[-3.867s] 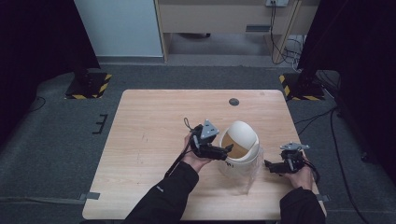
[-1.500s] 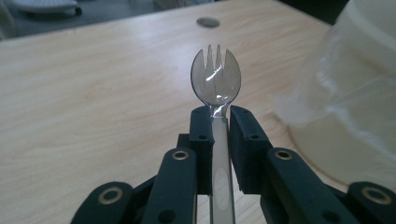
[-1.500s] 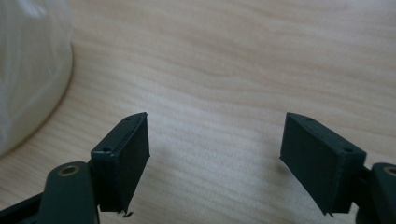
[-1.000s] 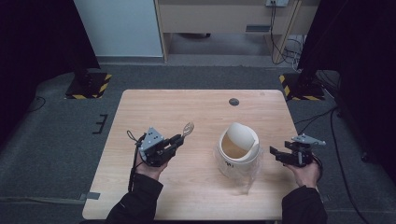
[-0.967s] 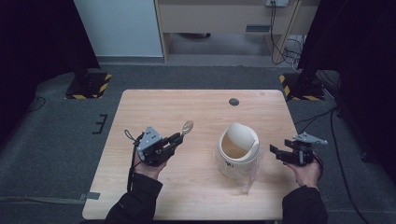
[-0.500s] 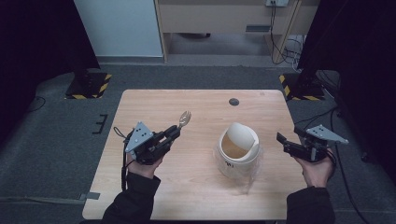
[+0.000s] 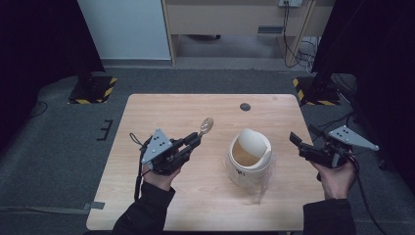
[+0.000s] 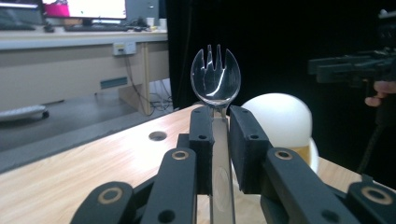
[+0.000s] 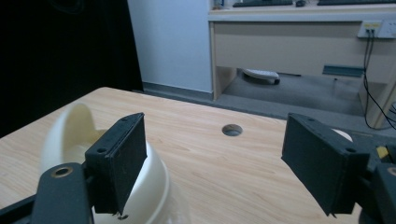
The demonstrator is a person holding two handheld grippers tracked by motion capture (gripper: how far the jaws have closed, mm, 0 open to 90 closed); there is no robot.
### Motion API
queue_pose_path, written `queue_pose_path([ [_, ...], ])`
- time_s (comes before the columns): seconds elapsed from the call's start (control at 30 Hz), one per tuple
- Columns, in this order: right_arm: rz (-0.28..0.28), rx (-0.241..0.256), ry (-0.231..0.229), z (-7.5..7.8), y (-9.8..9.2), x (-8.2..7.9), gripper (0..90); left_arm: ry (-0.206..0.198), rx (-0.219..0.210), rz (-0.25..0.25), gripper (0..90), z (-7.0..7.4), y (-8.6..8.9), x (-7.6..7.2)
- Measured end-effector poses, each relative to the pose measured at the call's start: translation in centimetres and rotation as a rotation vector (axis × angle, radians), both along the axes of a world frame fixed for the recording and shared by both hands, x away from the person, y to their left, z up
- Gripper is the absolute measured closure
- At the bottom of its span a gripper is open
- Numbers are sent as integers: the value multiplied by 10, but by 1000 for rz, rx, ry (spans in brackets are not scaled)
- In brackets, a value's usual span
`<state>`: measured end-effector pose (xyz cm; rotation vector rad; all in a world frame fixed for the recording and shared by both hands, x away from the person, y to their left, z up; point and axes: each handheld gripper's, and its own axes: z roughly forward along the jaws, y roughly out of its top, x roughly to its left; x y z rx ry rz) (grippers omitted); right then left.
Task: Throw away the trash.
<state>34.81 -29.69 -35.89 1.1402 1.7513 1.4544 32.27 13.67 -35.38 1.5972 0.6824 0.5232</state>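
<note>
Light wooden surface [image 7: 161, 112] with a round cable hole [image 7: 245, 106] near its far edge, standing on grey carpet in a dark-curtained room; a long desk runs along the back wall. A cream swing-lid bin [image 7: 249, 155] sits right of centre. Left of the bin, the left hand-held gripper [image 7: 195, 139] is clamped on the handle of a clear plastic spork [image 7: 206, 126], long axis in line with the jaws, tines pointing away toward the far edge. Right of the bin, the right hand-held gripper [image 7: 295, 140] is held with jaws wide apart, empty.
</note>
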Motion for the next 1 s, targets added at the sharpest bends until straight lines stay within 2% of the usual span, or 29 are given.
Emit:
queue_pose_path([
  [0.07,16,7,-12,4,5,-2,228,-24,16,-36,789,4,-16,-3],
  [0.1,16,7,-12,4,5,-2,228,-24,16,-36,789,4,-16,-3],
  [0.2,53,19,-20,12,14,-5,230,-48,30,-76,789,6,-34,-5],
  [0.23,53,19,-20,12,14,-5,230,-48,30,-76,789,6,-34,-5],
  [0.37,108,58,-37,21,26,-9,257,-41,30,-114,789,4,-52,-5],
  [0.7,209,108,-44,27,47,-13,289,-49,46,-134,789,-1,-70,-6],
  [0.73,235,127,-43,28,51,-14,297,-44,44,-140,789,-2,-75,-6],
  [0.83,260,151,-42,29,55,-15,308,-45,50,-145,789,-3,-81,-5],
  [0.87,283,180,-37,29,58,-15,317,-46,51,-147,789,-4,-84,-5],
  [1.0,303,186,-22,26,64,-14,329,-43,48,-165,789,-10,-97,-4],
])
